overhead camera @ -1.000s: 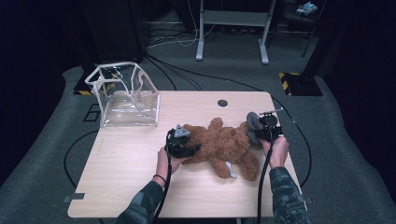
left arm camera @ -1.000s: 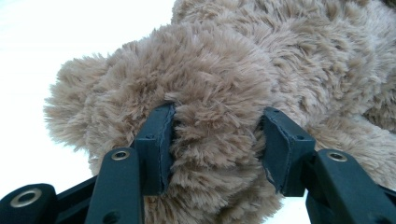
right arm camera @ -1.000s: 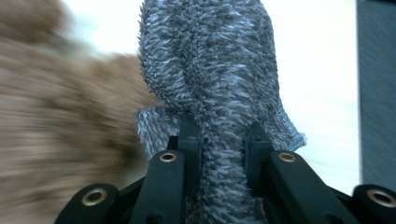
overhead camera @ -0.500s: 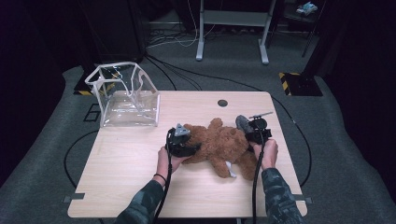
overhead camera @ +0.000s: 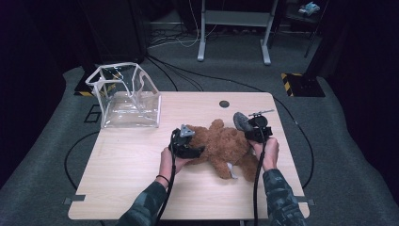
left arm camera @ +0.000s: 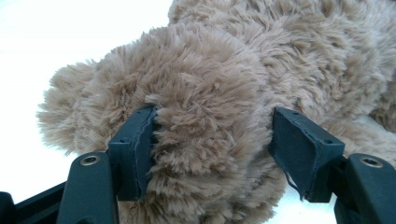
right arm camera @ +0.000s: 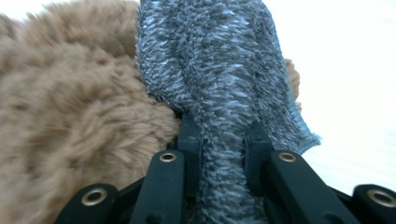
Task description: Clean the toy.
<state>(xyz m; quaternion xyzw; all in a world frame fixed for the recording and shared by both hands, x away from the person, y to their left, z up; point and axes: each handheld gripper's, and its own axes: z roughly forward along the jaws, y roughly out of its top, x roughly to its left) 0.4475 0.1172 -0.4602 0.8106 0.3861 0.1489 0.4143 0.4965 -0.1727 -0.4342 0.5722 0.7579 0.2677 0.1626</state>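
Brown teddy bear (overhead camera: 225, 148): lying mid-table (overhead camera: 122, 160), between both grippers. Left gripper (left arm camera: 212, 140): jaws just been opening, straddling a furry limb (one pad touching fur, the other clear of it). Right gripper (right arm camera: 219, 154): clenched on a grey fuzzy sock (right arm camera: 224, 79), just beside the bear.

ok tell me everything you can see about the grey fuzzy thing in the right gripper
The grey fuzzy cloth looks like a soft, flat piece of fleece, perhaps a sock, with a stitched edge. The right hand-held gripper is shut on its lower part, and it stands up from the jaws. It lies against the brown teddy bear at the table's right side.
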